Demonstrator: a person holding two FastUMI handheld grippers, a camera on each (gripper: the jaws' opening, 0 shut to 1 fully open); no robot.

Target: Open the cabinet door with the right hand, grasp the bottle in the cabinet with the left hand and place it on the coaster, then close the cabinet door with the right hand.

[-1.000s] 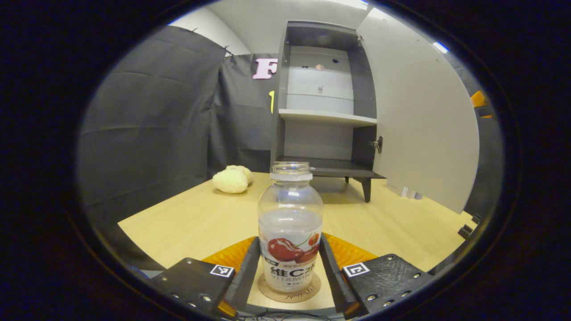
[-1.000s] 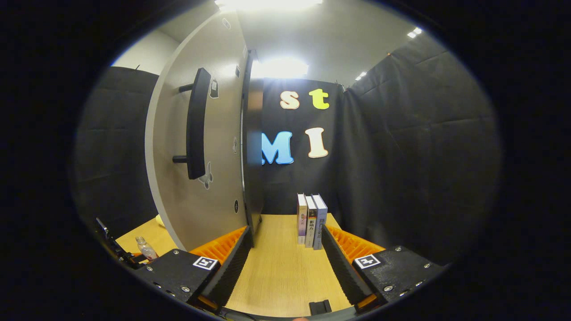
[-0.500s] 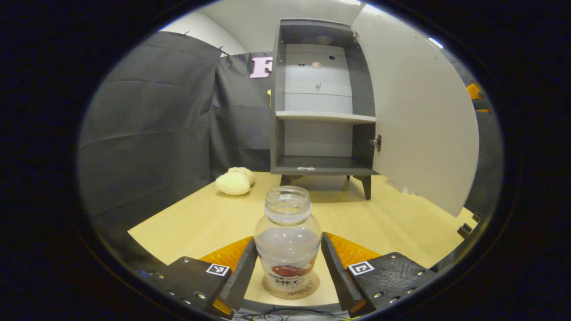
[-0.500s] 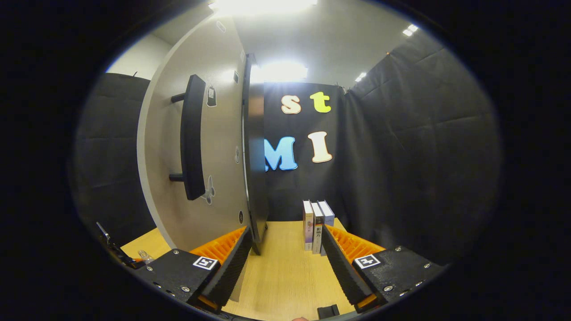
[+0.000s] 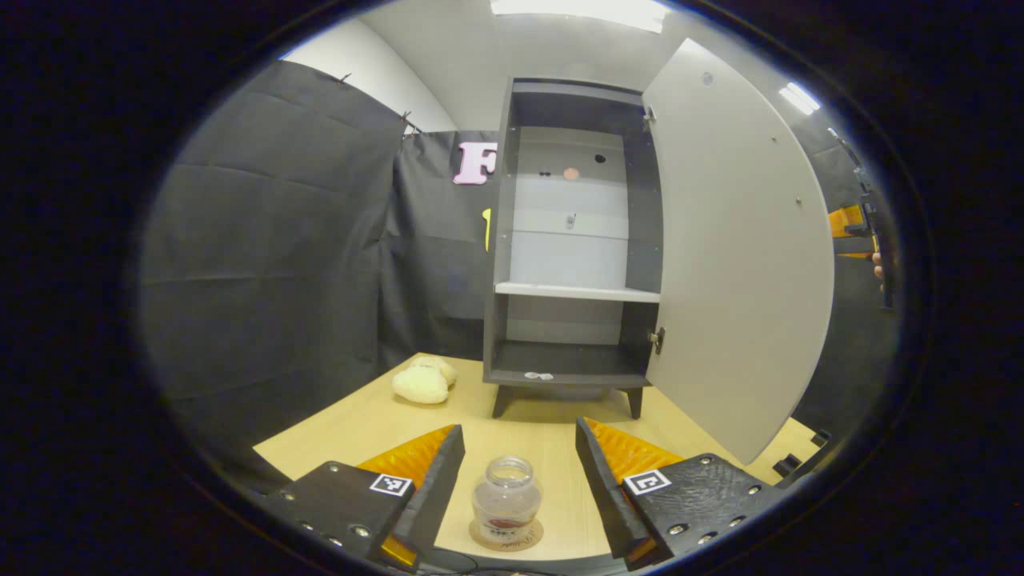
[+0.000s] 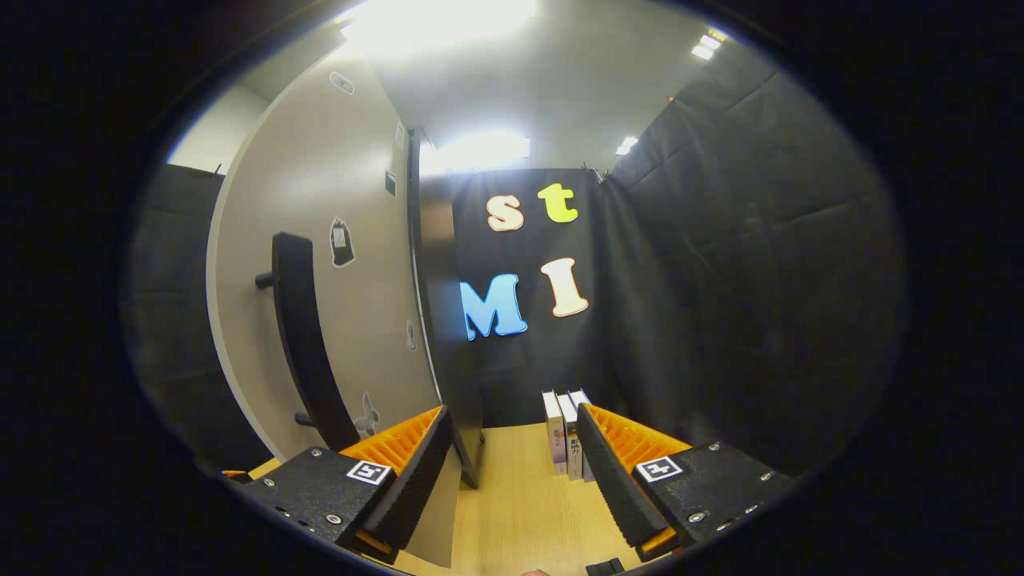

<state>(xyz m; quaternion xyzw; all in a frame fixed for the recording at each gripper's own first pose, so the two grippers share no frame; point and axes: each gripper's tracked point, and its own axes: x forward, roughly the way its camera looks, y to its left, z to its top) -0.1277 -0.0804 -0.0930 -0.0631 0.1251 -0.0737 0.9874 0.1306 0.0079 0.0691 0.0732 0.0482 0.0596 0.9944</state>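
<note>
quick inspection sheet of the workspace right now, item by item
surface: light wood table, bare between the bottle and the cabinet
job's things: bottle upright on the coaster, no cap on it; cabinet shelves hold no bottle; cabinet door swung wide open, its dark handle on the outer face
clutter: pale plush lump left of the cabinet; upright books by the wall; small white bits on the bottom shelf
grippers: left gripper jaws open, apart from the bottle; right gripper jaws open, holding nothing, beside the door
cables: thin dark wires at the near edge
surroundings: black cloth walls, ceiling lights
</note>
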